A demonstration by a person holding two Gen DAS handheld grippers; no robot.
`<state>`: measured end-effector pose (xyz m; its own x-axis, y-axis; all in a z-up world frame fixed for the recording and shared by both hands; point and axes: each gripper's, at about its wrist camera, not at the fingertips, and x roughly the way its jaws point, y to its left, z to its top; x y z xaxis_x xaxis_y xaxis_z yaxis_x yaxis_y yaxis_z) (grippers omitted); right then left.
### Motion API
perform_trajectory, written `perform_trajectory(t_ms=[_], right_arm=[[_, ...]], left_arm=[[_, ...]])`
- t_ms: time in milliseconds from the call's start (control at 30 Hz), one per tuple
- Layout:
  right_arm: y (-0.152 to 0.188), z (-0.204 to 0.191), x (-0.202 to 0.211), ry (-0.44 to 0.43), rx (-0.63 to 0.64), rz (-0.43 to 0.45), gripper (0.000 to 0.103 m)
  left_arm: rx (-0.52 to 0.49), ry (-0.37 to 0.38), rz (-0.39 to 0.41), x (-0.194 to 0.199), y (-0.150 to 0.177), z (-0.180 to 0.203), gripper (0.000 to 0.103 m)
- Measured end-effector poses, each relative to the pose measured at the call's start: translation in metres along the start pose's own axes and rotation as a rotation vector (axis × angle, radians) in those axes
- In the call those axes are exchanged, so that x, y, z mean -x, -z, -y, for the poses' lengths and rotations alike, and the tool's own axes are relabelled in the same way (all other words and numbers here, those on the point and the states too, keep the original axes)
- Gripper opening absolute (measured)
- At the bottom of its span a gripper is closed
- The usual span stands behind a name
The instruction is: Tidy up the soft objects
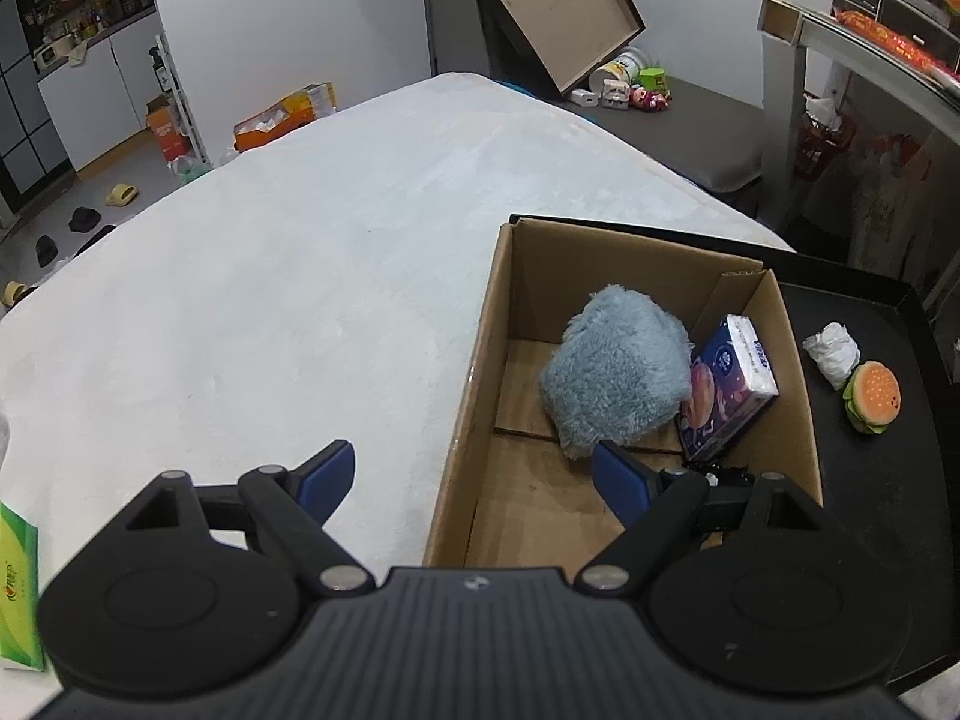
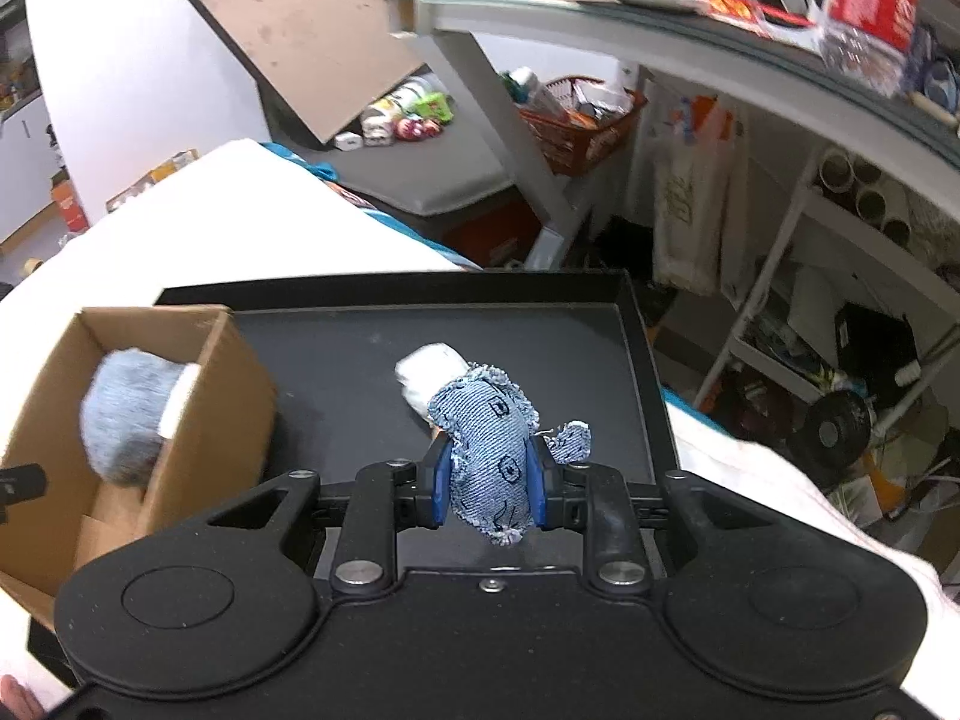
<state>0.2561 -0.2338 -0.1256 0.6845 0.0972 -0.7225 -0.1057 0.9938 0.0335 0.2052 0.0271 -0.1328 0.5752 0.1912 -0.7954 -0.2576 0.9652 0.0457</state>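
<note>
An open cardboard box point(image 1: 480, 360) stands on the white bed and holds a fluffy grey-blue plush point(image 1: 615, 369) and a purple tissue pack point(image 1: 729, 387). My left gripper point(image 1: 474, 477) is open and empty, its jaws straddling the box's near-left wall. On the black tray point(image 1: 870, 480) right of the box lie a crumpled white wad point(image 1: 833, 348) and a burger toy point(image 1: 873, 397). My right gripper point(image 2: 489, 483) is shut on a denim stuffed toy point(image 2: 489, 450), held above the black tray point(image 2: 336, 372). The white wad point(image 2: 429, 375) lies just beyond it. The box point(image 2: 210, 396) and plush point(image 2: 123, 420) show at left.
A green tissue pack point(image 1: 18, 588) lies on the bed at the far left. White bed cover point(image 1: 270, 300) spreads left of the box. Beyond the bed are a grey table point(image 2: 660, 18), a tilted board point(image 1: 546, 6), an orange basket point(image 2: 576, 132) and floor clutter.
</note>
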Motion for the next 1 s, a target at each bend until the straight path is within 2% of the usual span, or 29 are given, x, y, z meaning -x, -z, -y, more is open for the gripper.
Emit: perform_trajectory(t_ms=[567,833,1000], right_arm=[[-0.025,-0.064,0.027,-0.071,0.083,0.044,0.025],[-0.034,-0.098,0.033,-0.114,0.126,0.042,0.025],[-0.038,-0.120,0.034,-0.143,0.164,0.039,0.024]], left_arm=[[0.065,0.050,-0.002,-0.003,0.001,-0.022,0.084],[0.107,0.092,0.000,-0.005,0.006,-0.031,0.077],[0.128,0.111,-0.017,-0.010,0.006,-0.033,0.061]])
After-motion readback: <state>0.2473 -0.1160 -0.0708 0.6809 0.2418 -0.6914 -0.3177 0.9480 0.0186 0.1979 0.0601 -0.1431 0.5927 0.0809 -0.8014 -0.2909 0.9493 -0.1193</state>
